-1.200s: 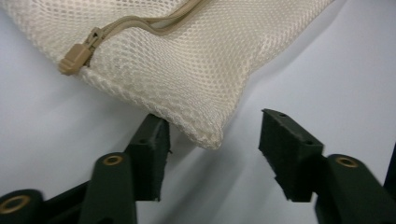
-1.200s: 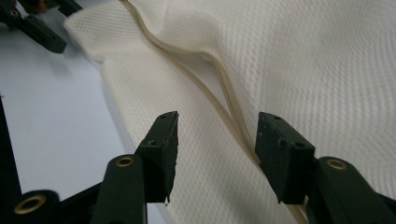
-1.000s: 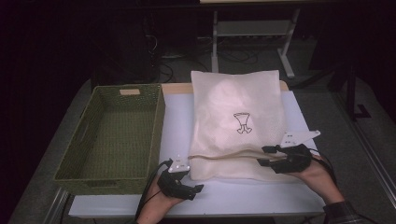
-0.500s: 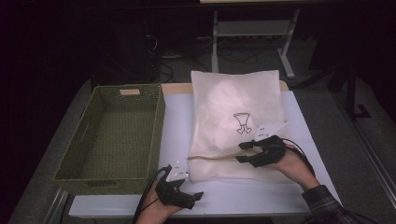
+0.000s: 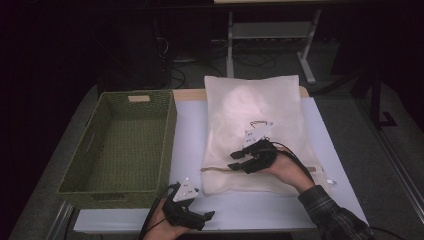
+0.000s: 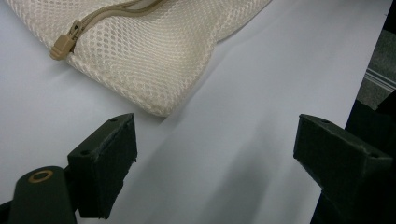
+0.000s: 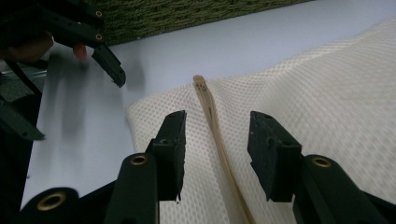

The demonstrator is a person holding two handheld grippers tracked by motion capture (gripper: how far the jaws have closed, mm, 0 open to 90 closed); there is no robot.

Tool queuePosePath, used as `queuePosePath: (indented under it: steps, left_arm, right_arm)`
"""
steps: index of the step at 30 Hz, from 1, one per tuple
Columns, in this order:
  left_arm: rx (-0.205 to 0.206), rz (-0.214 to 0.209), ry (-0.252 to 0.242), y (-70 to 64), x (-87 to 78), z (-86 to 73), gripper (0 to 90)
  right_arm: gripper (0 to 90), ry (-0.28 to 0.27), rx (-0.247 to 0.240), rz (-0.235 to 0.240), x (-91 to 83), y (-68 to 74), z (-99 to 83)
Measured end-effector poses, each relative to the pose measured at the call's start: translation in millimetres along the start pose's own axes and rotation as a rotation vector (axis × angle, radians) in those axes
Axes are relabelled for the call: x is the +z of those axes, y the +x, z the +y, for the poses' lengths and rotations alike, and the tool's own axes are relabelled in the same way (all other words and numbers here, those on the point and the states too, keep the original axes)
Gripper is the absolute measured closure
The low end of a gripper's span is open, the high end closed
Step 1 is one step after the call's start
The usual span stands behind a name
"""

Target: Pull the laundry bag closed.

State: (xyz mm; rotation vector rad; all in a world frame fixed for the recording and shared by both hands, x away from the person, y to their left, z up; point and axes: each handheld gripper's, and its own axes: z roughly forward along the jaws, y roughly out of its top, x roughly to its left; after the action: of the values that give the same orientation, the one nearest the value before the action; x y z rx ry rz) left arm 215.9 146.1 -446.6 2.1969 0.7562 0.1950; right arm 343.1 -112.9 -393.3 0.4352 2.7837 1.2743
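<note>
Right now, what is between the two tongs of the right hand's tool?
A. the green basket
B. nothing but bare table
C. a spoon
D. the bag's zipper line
D: in the right gripper view, the open right tongs straddle the tan zipper running along the mesh bag.

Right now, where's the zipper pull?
In the left gripper view, the zipper pull sits at upper left, at the mesh bag's corner; the left gripper hovers open over the table near it.
</note>
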Motion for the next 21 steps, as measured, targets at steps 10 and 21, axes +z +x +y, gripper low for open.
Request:
queuePosePath:
  steps: [10, 21]
  left_arm:
    - [0.016, 0.003, 0.006, -0.1, -1.3, -1.5, 13.2]
    - [0.023, 0.004, -0.004, -0.3, -2.5, 0.3, 13.4]
  right_arm:
    - [62.6, 0.013, -0.011, 0.021, 37.7, -3.5, 24.2]
    - [68.1, 0.051, -0.029, 0.04, 80.4, -3.0, 35.7]
